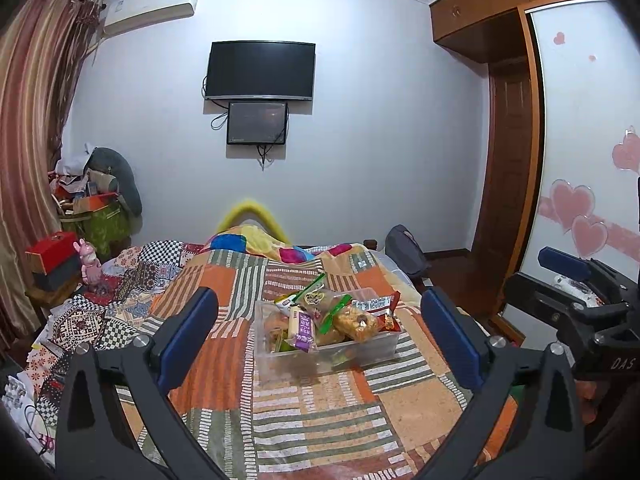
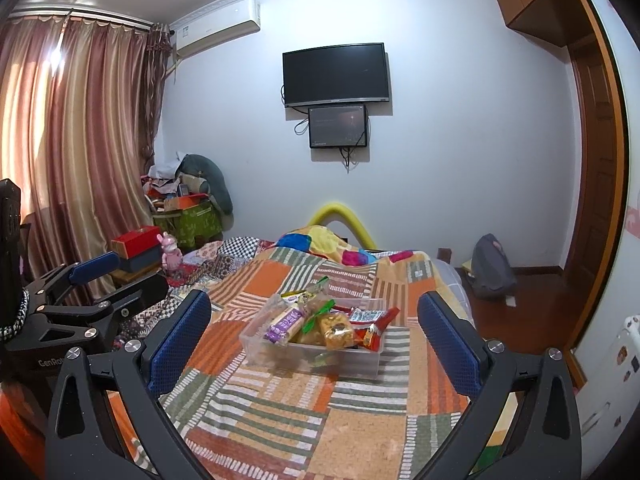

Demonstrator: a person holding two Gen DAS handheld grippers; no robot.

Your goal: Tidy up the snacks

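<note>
A clear plastic bin (image 1: pixel 362 354) (image 2: pixel 362 358) stands on the patchwork bedspread, heaped with wrapped snacks: a purple-labelled bar (image 1: pixel 303 328) (image 2: pixel 285 323), a yellow cake pack (image 1: pixel 356 323) (image 2: pixel 338 330) and a red packet (image 1: pixel 385 306) (image 2: pixel 380 320). My left gripper (image 1: pixel 320 326) is open and empty, held back from the bin with its blue pads wide apart. My right gripper (image 2: pixel 314 326) is open and empty too, also short of the bin. Each gripper shows at the edge of the other's view, the right one (image 1: pixel 576 280) and the left one (image 2: pixel 108 276).
The bed (image 1: pixel 304 420) fills the foreground; a second patterned quilt (image 1: pixel 100 312) lies on its left. A red box (image 1: pixel 52 250) and pink toy (image 1: pixel 90 264) stand left, a grey backpack (image 2: pixel 490 266) on the floor right, a wardrobe (image 1: pixel 580 140) far right.
</note>
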